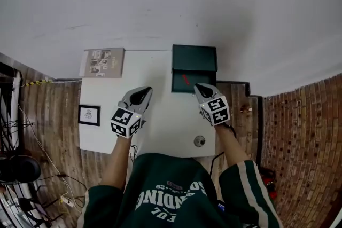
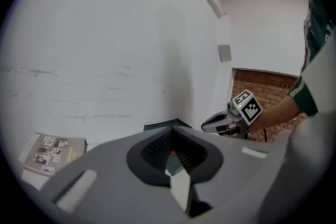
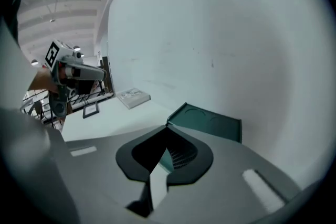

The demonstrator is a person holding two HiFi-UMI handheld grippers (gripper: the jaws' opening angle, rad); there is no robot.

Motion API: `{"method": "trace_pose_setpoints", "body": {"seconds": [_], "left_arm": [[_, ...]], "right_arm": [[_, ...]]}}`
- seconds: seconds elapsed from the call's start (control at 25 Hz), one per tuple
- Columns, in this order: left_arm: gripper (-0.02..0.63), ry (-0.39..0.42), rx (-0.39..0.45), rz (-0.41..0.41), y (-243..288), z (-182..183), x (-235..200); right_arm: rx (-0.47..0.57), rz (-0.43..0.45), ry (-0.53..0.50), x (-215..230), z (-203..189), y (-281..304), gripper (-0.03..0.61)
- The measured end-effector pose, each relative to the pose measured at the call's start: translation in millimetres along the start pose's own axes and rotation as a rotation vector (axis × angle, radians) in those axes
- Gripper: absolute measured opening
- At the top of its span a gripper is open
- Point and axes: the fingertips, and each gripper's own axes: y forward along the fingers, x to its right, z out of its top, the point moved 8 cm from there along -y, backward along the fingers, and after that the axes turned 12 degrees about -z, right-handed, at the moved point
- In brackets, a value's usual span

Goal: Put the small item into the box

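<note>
A dark green box (image 1: 193, 72) stands open at the far edge of the white table (image 1: 160, 120), its lid raised toward the wall. A small red item (image 1: 185, 80) lies inside it. My right gripper (image 1: 199, 88) hovers at the box's near right corner, jaws shut and empty. My left gripper (image 1: 143, 93) is shut over the table, left of the box, holding nothing. In the left gripper view the box (image 2: 160, 125) and the red item (image 2: 172, 153) show past my shut jaws (image 2: 172, 128). The right gripper view shows the box lid (image 3: 210, 122) beyond my shut jaws (image 3: 169, 128).
A booklet (image 1: 104, 62) lies at the table's far left corner. A small framed picture (image 1: 89, 115) sits at the left edge. A small round silver object (image 1: 199, 141) rests near the front right corner. White wall stands behind the table, brick-pattern floor on both sides.
</note>
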Motion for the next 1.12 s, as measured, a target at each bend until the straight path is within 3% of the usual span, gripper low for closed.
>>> {"method": "trace_pose_setpoints", "body": {"seconds": [0.16, 0.48, 1.12], "left_arm": [[0.054, 0.042, 0.024, -0.019, 7.3, 17.6, 6.9], [0.054, 0.079, 0.066, -0.045, 10.0, 36.4, 25.8], [0.054, 0.065, 0.056, -0.042, -1.0, 28.4, 37.7]], "right_arm": [[0.099, -0.042, 0.086, 2.4, 16.4, -29.4, 0.002], [0.295, -0.135, 0.119, 4.8, 40.7, -90.9, 0.002], [0.295, -0.112, 0.194, -1.2, 28.9, -100.0, 0.002]]}}
